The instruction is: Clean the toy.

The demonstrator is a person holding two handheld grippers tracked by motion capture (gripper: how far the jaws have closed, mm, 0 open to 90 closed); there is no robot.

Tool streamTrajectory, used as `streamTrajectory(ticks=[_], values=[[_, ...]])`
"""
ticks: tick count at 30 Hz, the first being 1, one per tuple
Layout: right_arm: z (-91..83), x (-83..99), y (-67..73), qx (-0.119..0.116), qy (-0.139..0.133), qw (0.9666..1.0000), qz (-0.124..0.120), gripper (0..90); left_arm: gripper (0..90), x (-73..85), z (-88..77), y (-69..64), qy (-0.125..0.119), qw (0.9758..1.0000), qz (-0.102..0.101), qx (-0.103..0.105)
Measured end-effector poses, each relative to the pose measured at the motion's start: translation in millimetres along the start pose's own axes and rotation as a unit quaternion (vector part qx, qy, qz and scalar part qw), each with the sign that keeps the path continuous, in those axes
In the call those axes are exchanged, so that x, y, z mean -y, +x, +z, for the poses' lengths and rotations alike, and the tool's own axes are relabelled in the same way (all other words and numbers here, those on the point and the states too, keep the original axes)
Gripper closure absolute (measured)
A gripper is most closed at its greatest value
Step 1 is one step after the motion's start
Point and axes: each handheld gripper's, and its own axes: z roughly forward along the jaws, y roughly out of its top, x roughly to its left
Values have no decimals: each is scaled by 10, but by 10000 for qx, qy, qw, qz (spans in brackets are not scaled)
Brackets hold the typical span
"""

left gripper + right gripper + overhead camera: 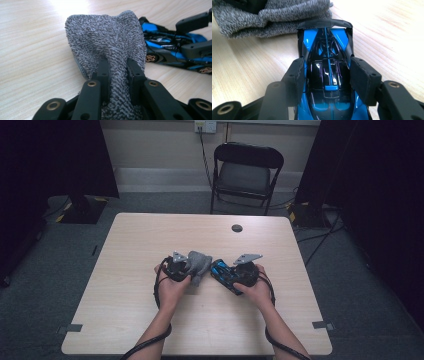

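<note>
**Cloth and toy car held side by side at mid-table**

Pale wood table in a dim room, a folding chair beyond its far edge. Left claw is pinched on a fold of the grey cloth, its jaws nearly together with the knit bunched between them; the rest of the cloth spreads away from the claw toward the far side. Right claw is clamped across the body of the blue-and-black car, one jaw on each flank. The car's long axis runs along the claw's own line, its black wing at the far end, just beside the cloth. Seen from above, cloth lies immediately left of car, apparently touching or nearly so. Both forearms enter from the near edge and converge; left hand and right hand rest low over the table, claws angled inward toward each other. Any wipe probably needs only a short rightward move of the cloth.
</note>
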Motion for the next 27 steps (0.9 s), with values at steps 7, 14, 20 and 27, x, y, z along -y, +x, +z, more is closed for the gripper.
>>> streamTrajectory(ticks=[7,14,20,27], values=[[-2,1,2,6,7,10000,-3,465,761,29,85,-107,205,9996,118,164],[2,-4,3,12,12,10000,-6,465,761,41,93,-159,296,9990,169,281],[2,-8,4,16,28,10000,-12,465,761,70,86,-176,316,9987,150,371],[4,-13,6,21,42,10000,-10,465,762,96,68,-233,348,9983,200,430]])
